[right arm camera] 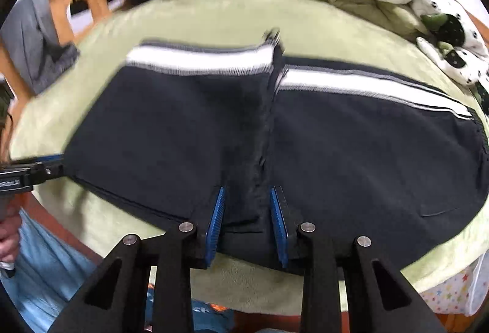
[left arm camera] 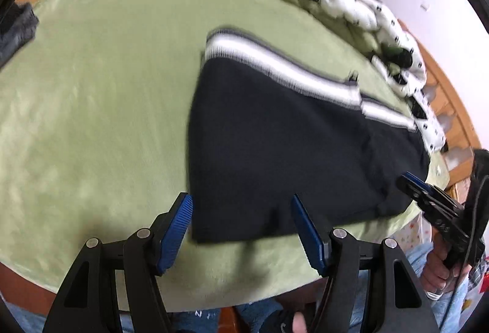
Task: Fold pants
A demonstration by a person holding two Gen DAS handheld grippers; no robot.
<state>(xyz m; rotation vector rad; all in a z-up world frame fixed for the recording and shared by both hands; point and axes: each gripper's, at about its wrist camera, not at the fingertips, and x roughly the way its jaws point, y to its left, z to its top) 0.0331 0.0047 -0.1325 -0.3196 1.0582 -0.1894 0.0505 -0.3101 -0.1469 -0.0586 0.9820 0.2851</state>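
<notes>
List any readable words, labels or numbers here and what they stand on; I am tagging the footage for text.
None reads clearly.
White lettering on the left gripper's body, seen from the right wrist: too blurred to read.
Faint marks on the blue cloth below the green blanket: too small to read.
The dark pants show no label.

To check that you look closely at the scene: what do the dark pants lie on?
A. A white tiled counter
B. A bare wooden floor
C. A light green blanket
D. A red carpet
C: the dark pants, with a white stripe along their far edge, lie spread flat on the light green blanket that covers the surface in both wrist views.
</notes>
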